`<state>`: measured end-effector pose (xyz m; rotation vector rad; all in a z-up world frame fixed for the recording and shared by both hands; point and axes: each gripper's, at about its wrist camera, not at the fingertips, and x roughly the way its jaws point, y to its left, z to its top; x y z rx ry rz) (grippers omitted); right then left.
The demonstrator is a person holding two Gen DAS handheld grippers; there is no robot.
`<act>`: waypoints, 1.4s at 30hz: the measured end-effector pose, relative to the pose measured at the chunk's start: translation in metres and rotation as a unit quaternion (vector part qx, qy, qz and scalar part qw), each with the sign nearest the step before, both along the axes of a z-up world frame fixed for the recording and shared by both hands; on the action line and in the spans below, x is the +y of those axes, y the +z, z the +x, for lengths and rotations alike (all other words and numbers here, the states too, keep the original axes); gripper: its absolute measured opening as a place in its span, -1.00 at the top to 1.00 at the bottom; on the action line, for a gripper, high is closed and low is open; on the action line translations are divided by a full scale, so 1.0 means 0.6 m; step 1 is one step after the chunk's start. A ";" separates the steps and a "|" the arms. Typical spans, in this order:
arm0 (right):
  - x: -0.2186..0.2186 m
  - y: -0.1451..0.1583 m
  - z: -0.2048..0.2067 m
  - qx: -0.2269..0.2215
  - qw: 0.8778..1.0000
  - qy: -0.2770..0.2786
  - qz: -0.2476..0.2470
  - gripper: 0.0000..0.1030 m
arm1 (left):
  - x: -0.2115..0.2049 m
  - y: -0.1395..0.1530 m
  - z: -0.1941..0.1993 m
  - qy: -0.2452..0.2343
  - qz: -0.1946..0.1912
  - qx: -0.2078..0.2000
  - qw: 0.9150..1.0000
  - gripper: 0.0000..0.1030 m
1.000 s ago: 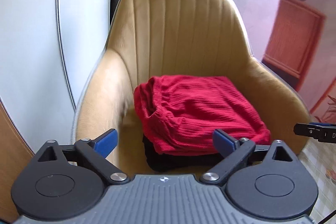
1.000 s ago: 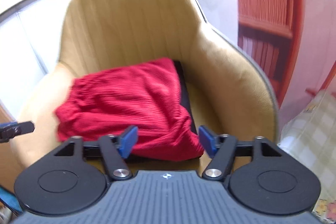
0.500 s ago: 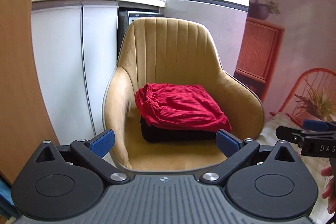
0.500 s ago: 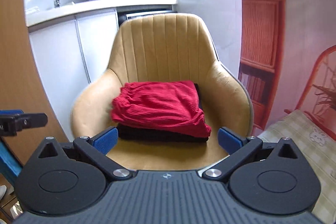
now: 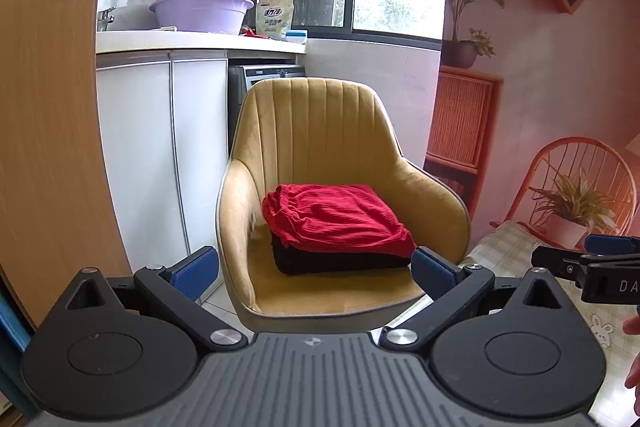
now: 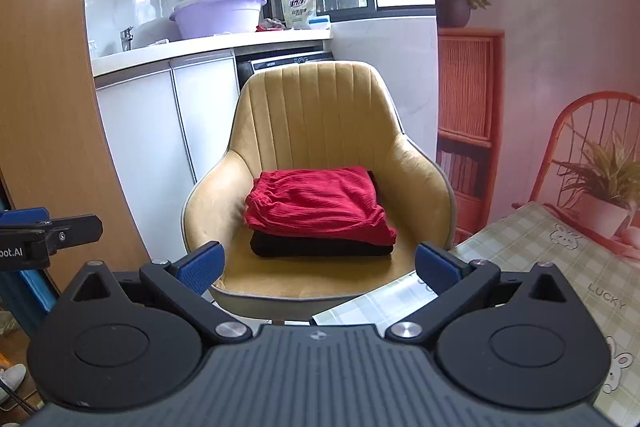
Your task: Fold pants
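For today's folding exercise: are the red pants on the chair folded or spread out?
Folded. The red pants form a compact stack atop a folded black garment on the yellow chair.

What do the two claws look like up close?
Both look the same. The left claw and the right claw each have a grey ribbed body, two round black discs at the sides, black arms with silver bolts, and blue pads on the fingertips. White letters are printed on the side of each. No cables or sleeves show.
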<state>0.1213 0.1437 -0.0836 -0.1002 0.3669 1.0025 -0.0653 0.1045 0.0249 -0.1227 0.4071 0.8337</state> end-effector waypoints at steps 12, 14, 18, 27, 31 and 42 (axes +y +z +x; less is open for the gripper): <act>-0.022 0.005 -0.030 -0.003 1.000 -0.003 0.008 -1.00 | -0.011 -0.003 -0.004 -0.003 0.003 -0.007 1.000 -1.00; -0.025 0.006 -0.033 -0.008 1.000 -0.001 0.006 -1.00 | -0.015 -0.005 -0.001 -0.002 0.002 -0.004 1.000 -1.00; -0.028 0.004 -0.035 -0.008 1.000 -0.001 0.007 -1.00 | -0.021 -0.005 0.002 0.001 0.014 0.006 1.000 -1.00; -0.031 0.005 -0.037 -0.012 1.000 -0.001 0.007 -1.00 | -0.024 -0.007 0.001 0.000 0.007 0.002 1.000 -1.00; -0.033 0.006 -0.041 -0.015 1.000 -0.001 0.007 -1.00 | -0.022 -0.004 -0.001 0.001 0.009 0.001 1.000 -1.00; -0.042 0.008 -0.042 -0.017 1.000 -0.005 0.012 -1.00 | -0.028 0.000 -0.005 0.001 0.013 -0.004 1.000 -1.00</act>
